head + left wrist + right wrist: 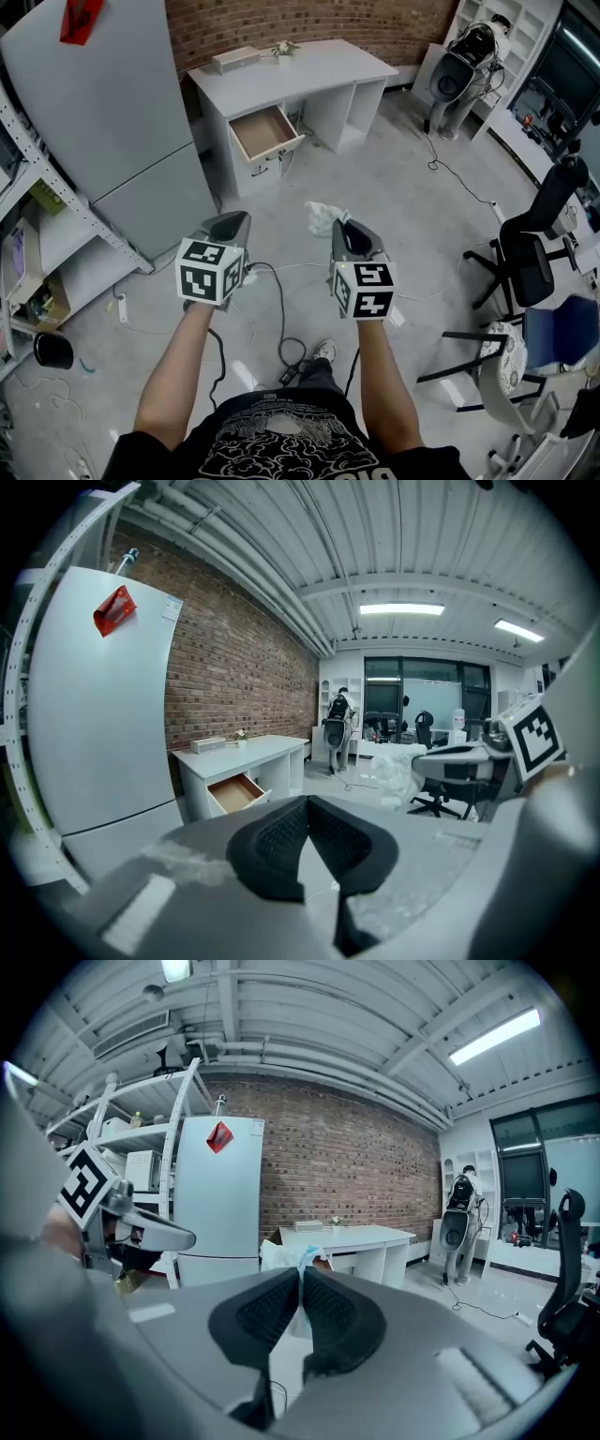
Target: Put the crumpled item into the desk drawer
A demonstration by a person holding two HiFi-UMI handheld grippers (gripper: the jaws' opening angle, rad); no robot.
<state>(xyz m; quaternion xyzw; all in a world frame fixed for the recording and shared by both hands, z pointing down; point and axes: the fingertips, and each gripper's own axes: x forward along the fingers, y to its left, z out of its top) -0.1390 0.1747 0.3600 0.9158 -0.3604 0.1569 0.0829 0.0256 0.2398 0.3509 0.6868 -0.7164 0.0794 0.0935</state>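
My right gripper (340, 223) is shut on a crumpled white item (325, 217) with a touch of blue, held in the air over the floor; in the right gripper view the crumpled item (284, 1257) sticks out past the closed jaws of my right gripper (300, 1281). The white desk (309, 70) stands ahead against the brick wall, its drawer (265, 131) pulled open and showing a brown inside; the open drawer (234, 793) also shows in the left gripper view. My left gripper (239, 221) is shut and holds nothing, level with the right one; its pads (281, 832) meet.
A grey tall cabinet (112, 103) stands left of the desk. Cables (272, 309) trail over the concrete floor. Black office chairs (530, 253) and stools stand at the right. A metal shelf rack (28, 234) lines the left. A small box (234, 59) sits on the desk.
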